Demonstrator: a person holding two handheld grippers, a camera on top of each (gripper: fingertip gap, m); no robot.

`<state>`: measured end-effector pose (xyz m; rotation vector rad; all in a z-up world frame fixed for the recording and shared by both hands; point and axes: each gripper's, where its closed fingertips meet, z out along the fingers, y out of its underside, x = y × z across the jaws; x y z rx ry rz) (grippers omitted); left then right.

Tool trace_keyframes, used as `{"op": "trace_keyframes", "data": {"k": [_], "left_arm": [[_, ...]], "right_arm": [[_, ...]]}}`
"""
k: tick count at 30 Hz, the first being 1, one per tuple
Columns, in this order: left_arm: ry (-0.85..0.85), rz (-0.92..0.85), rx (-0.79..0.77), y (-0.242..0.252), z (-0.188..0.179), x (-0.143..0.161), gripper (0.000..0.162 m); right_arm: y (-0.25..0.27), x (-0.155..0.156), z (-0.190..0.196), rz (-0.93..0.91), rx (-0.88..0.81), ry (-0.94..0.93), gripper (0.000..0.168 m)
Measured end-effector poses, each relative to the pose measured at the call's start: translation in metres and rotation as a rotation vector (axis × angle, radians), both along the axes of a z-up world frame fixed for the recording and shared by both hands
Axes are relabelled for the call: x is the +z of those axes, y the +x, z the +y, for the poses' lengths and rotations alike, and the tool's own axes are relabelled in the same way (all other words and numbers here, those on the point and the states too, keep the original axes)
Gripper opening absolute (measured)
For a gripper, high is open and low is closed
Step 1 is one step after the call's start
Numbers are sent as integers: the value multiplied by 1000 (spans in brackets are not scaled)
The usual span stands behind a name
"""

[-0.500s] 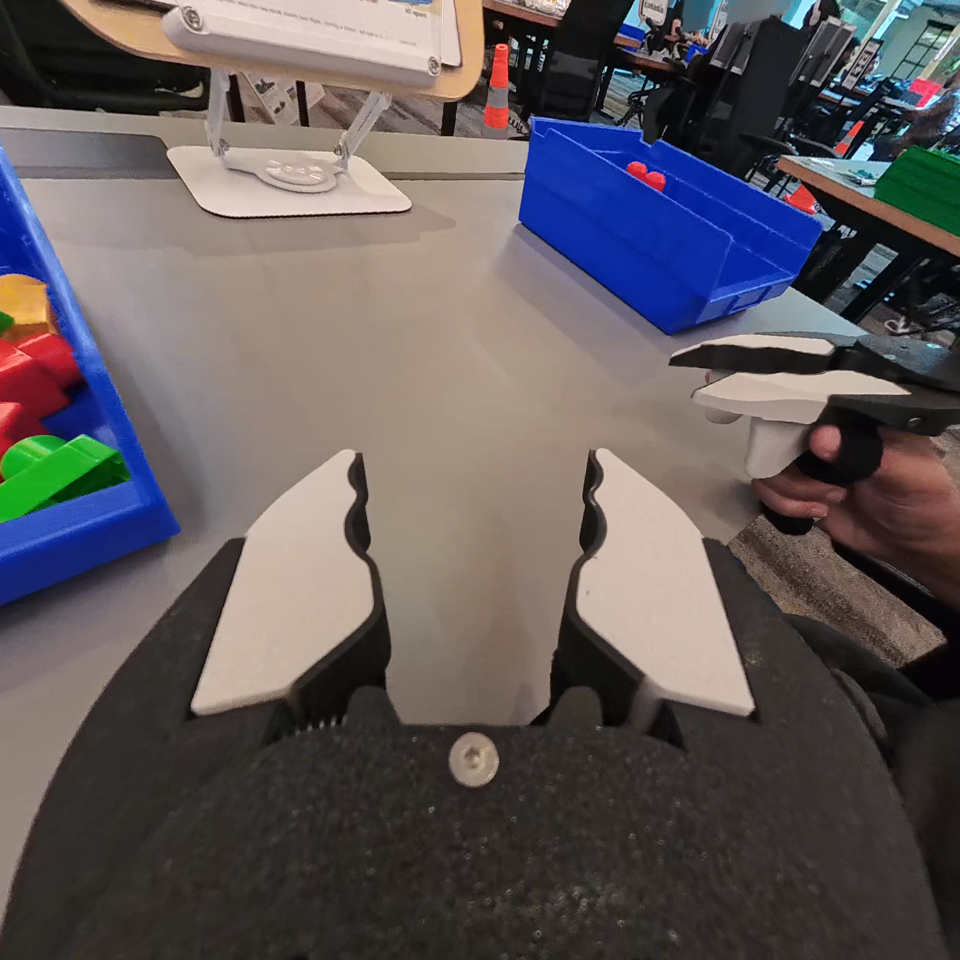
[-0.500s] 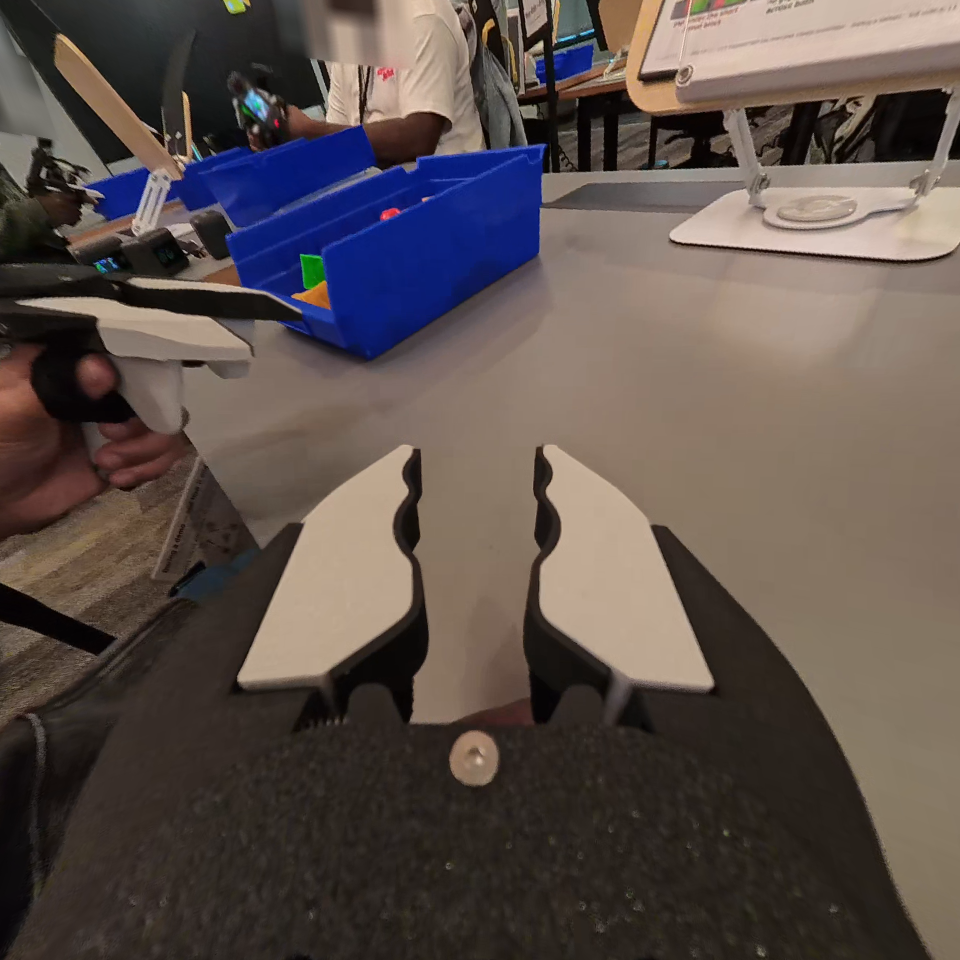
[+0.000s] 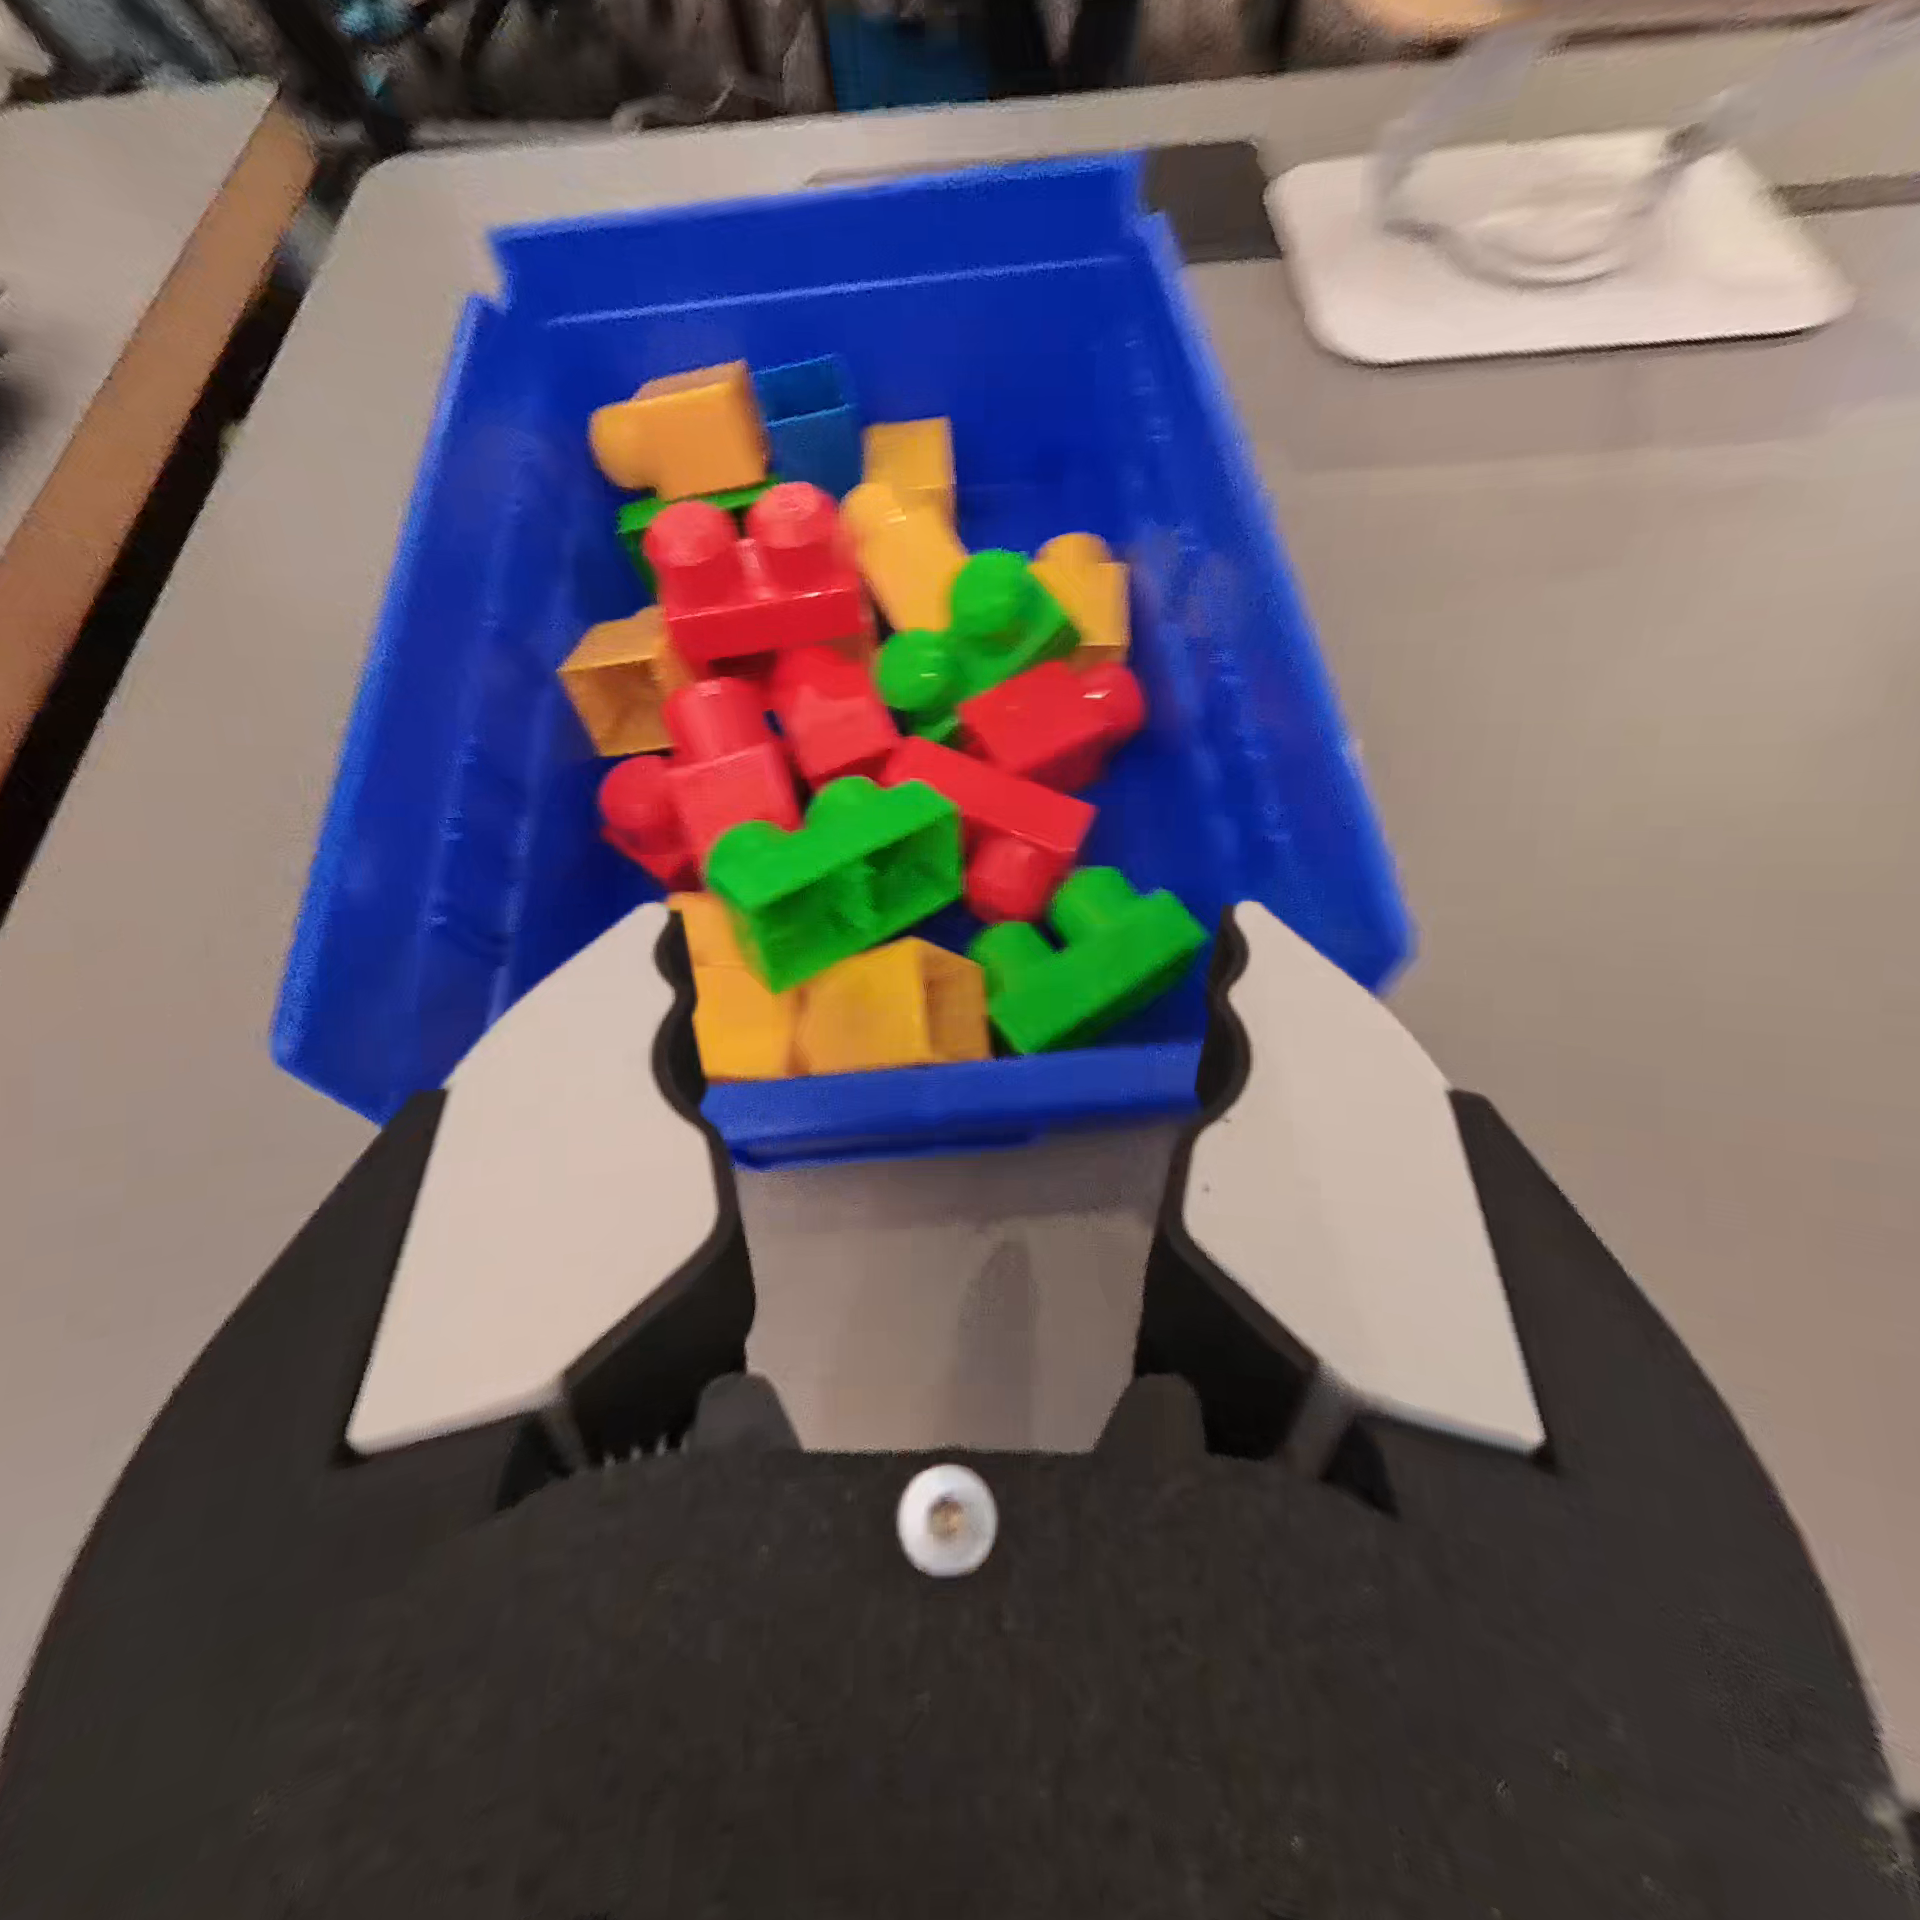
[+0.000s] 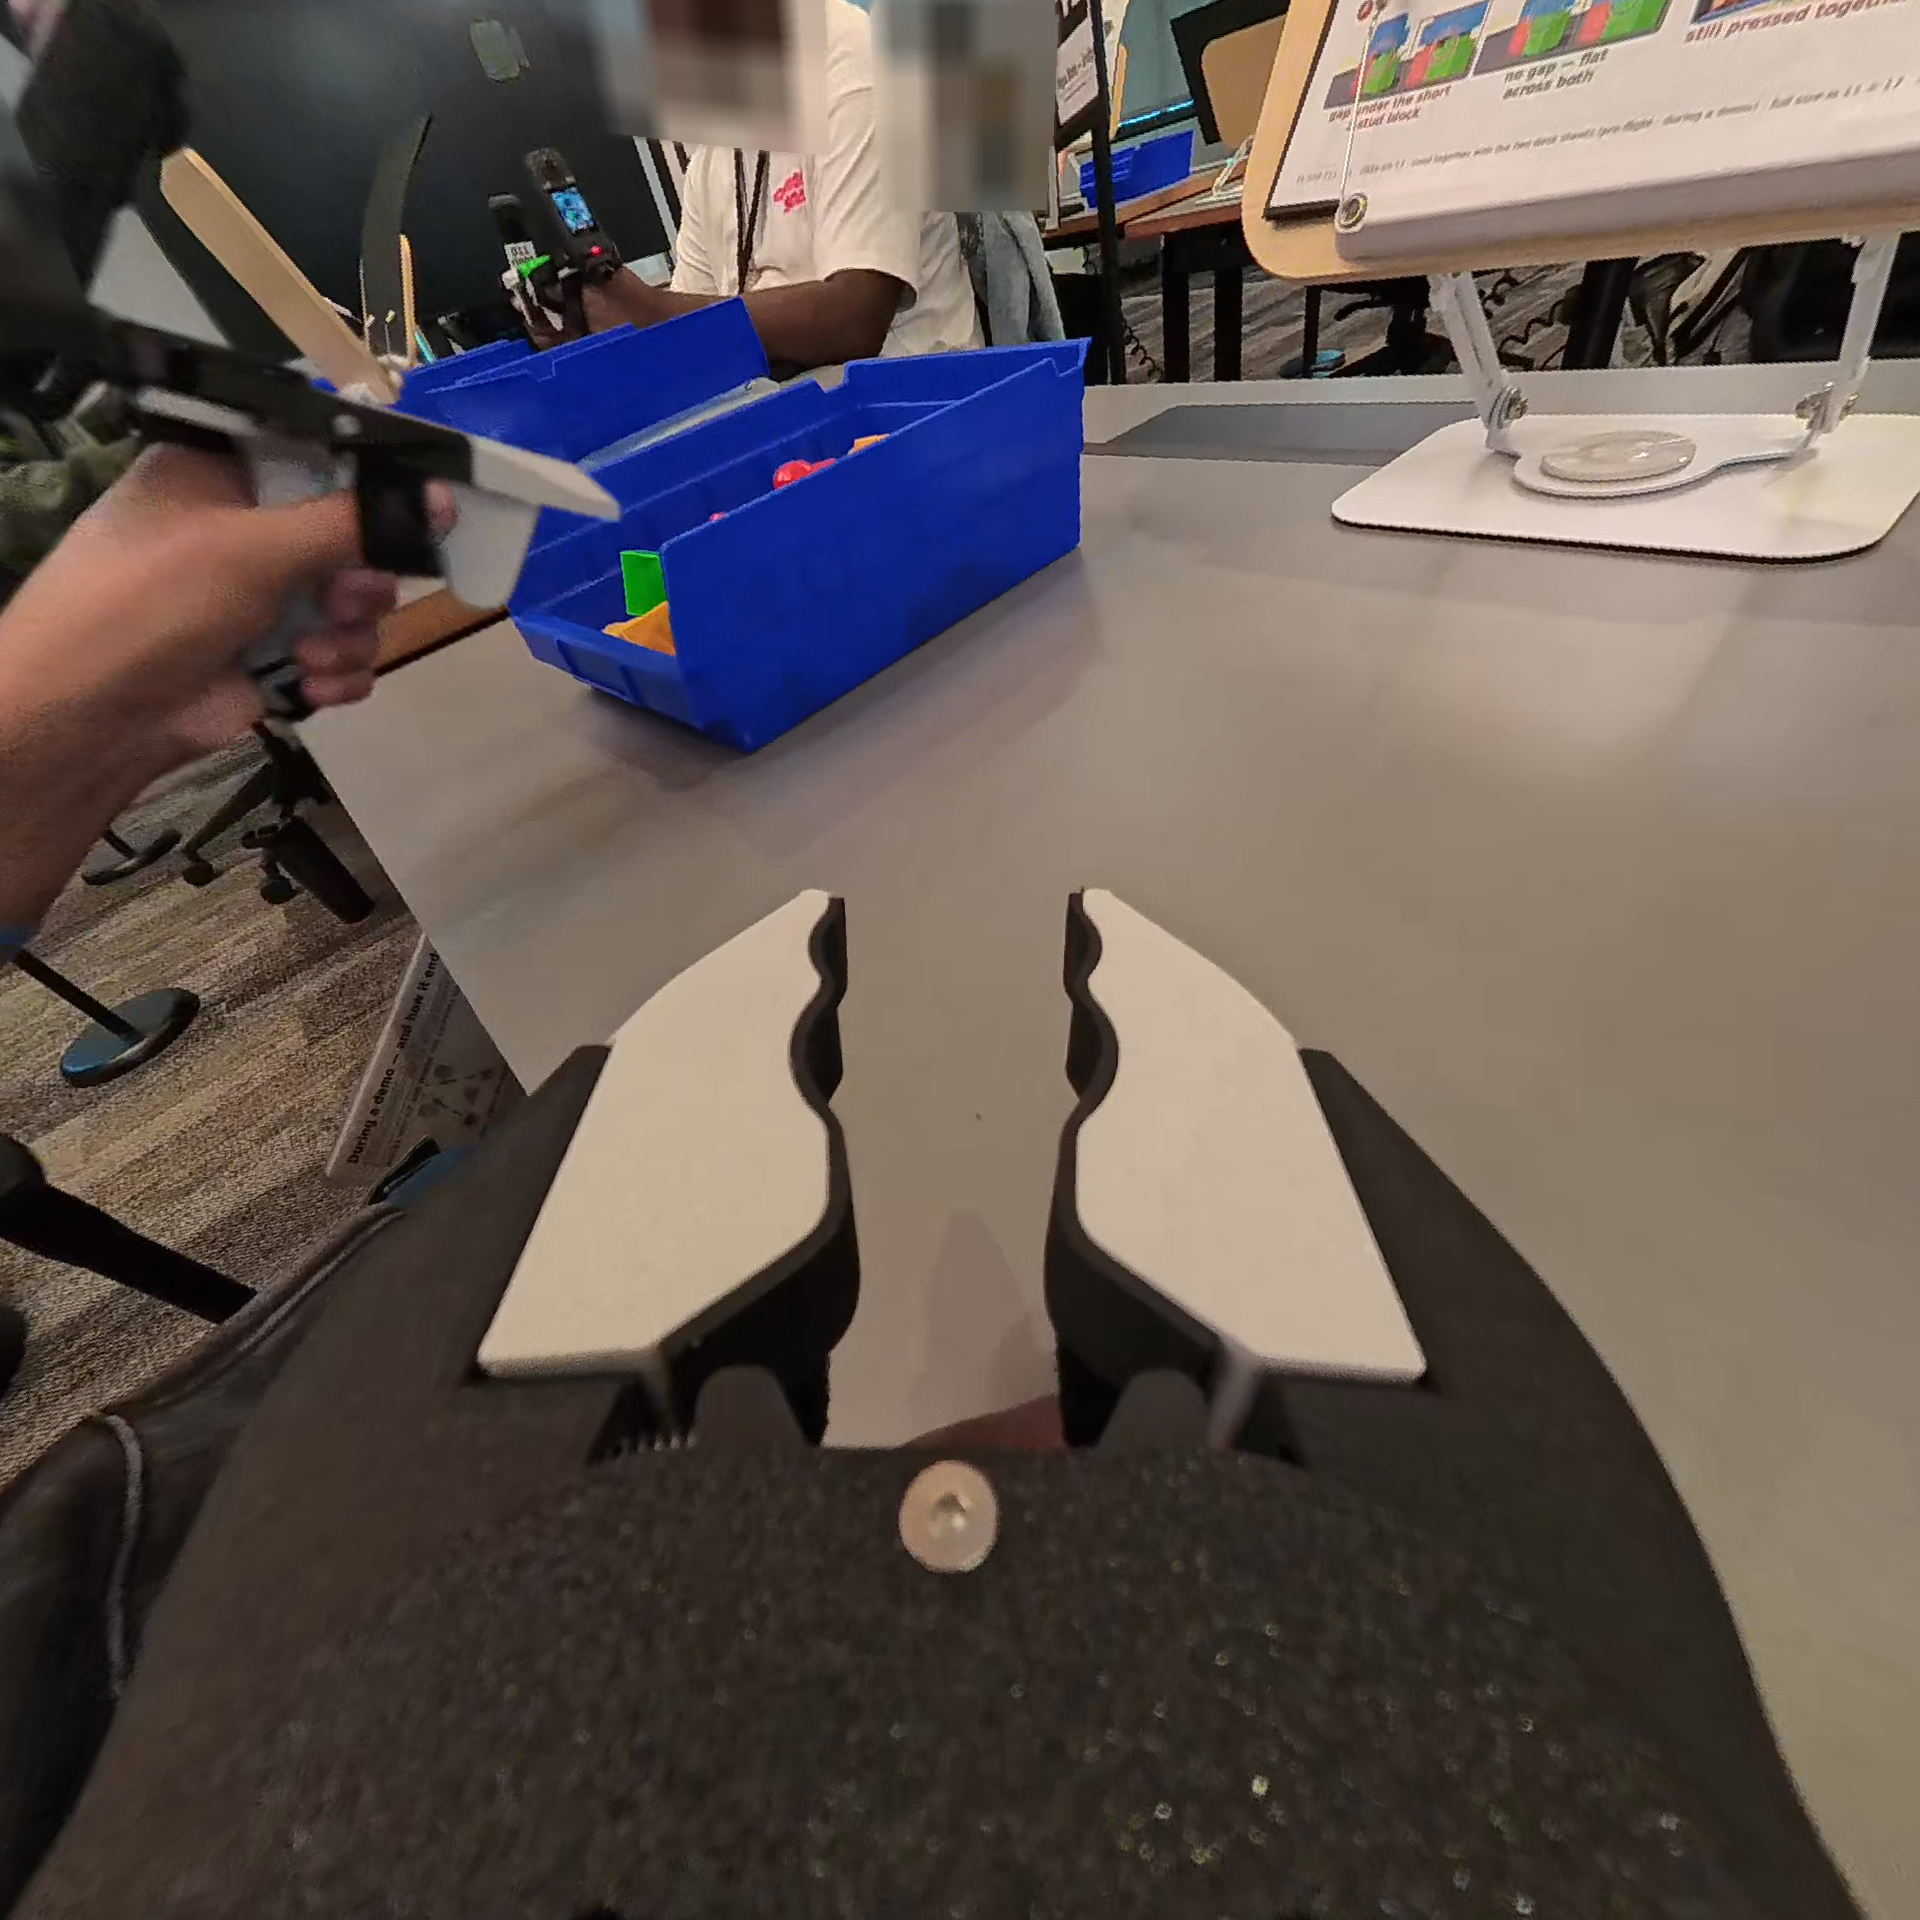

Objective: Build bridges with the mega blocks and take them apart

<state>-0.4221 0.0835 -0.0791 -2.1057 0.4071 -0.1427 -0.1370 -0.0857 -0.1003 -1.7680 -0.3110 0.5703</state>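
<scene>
A blue bin (image 3: 416,810) on the grey table holds several red, green, orange and blue mega blocks. A green block (image 3: 842,883) lies on its side near the bin's front wall, with another green block (image 3: 1091,961) to its right. My left gripper (image 3: 940,925) is open and empty, raised over the bin's front edge. The bin (image 4: 862,582) also shows in the right wrist view, with my left gripper (image 4: 520,478) above its near end. My right gripper (image 4: 954,909) is open and empty over bare table.
A white stand base (image 3: 1558,249) sits behind and to the right of the bin; it carries an instruction board (image 4: 1600,114). More blue bins (image 4: 582,364) and a seated person (image 4: 821,239) are at a table beyond. The table's left edge (image 4: 395,831) drops to carpet.
My left gripper has swung left and risen, so it now faces the block bin from above its front edge. My right gripper has opened a little wider and stayed in place.
</scene>
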Motion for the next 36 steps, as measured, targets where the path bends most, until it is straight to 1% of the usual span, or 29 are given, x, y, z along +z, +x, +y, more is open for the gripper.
{"op": "trace_keyframes", "data": {"k": [2,4,6,8,11,12,13,14,15,16,20,23,26,27,29,31,32,33,34,35,36], "left_arm": [[-67,37,82,-14,23,-9,102],[-153,72,145,-22,37,-23,110],[-207,42,175,-22,45,-32,110],[-221,3,216,-21,51,-36,110],[-277,38,262,-20,59,-48,107],[-310,47,262,-18,61,-55,103],[-344,48,257,-15,61,-61,95],[-372,64,262,-15,62,-67,90],[-385,104,282,-22,63,-72,76],[-389,134,291,-27,63,-74,75],[-410,128,283,-36,58,-70,75],[-335,103,271,-44,55,-46,74],[-212,17,194,-36,51,3,74],[-159,-24,132,-25,50,24,74],[-47,-113,-26,10,44,68,74],[30,-185,-178,55,34,101,75],[40,-212,-281,85,25,109,75],[30,-236,-381,119,16,110,75],[8,-252,-465,153,8,104,75],[-30,-248,-531,187,0,91,75],[-77,-218,-574,219,-6,72,75]], "right_arm": [[-1,-1,0,12,11,-7,40],[-3,-3,-1,28,32,-23,40],[-3,-4,-2,45,39,-34,40],[-3,-3,-2,66,48,-43,40],[-1,-4,-1,103,59,-62,40],[0,-6,-1,115,64,-73,39],[1,-7,0,126,66,-86,39],[2,-8,0,139,68,-95,39],[3,-9,1,150,68,-102,39],[4,-9,1,159,68,-108,39],[8,-9,2,170,61,-111,38],[9,-10,3,161,55,-112,38],[12,-7,4,153,44,-97,37],[13,-7,4,149,38,-92,37],[15,-5,5,144,30,-84,37],[16,-4,5,146,24,-77,37],[17,-3,5,145,22,-74,37],[17,-2,5,143,20,-70,37],[18,-2,5,141,18,-64,37],[18,-2,5,138,16,-61,37],[17,-2,5,134,17,-61,37]]}}
